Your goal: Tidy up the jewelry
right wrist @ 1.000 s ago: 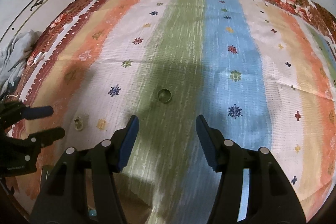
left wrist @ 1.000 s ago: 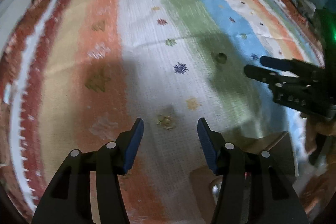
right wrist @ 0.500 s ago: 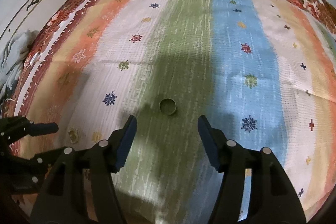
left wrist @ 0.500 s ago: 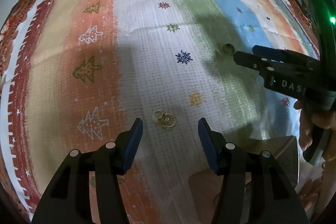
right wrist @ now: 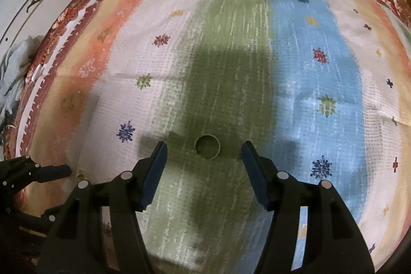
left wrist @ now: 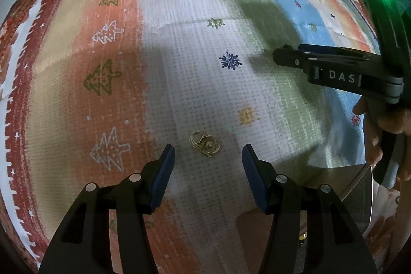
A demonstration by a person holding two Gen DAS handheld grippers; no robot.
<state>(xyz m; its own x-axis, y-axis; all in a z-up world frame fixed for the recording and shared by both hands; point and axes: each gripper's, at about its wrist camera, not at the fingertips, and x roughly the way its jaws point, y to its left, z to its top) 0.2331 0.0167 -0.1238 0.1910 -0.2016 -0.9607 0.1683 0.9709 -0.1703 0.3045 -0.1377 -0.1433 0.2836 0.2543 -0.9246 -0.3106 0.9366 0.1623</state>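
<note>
A small cluster of gold rings (left wrist: 204,144) lies on the white stripe of the striped cloth (left wrist: 179,43). My left gripper (left wrist: 208,152) hangs open just above it, the rings sitting between and slightly ahead of the blue pads, untouched. In the right wrist view a plain band ring (right wrist: 207,146) lies on the green stripe of the cloth (right wrist: 231,43). My right gripper (right wrist: 204,148) is open around it, one fingertip on each side, apart from it. The right gripper's fingers (left wrist: 321,63) show from the side in the left view; the band is hidden behind them there.
A box with a brown interior (left wrist: 359,186) stands at the lower right of the left view, next to the person's hand (left wrist: 380,125). The left gripper's fingers (right wrist: 36,170) reach in at the lower left of the right view. A crumpled grey cloth (right wrist: 15,73) lies beyond the cloth's left border.
Both grippers have sunk toward the cloth. The gold rings and the band now sit closer between their fingertips. The right gripper has slid left in the left view and covers the band there.
</note>
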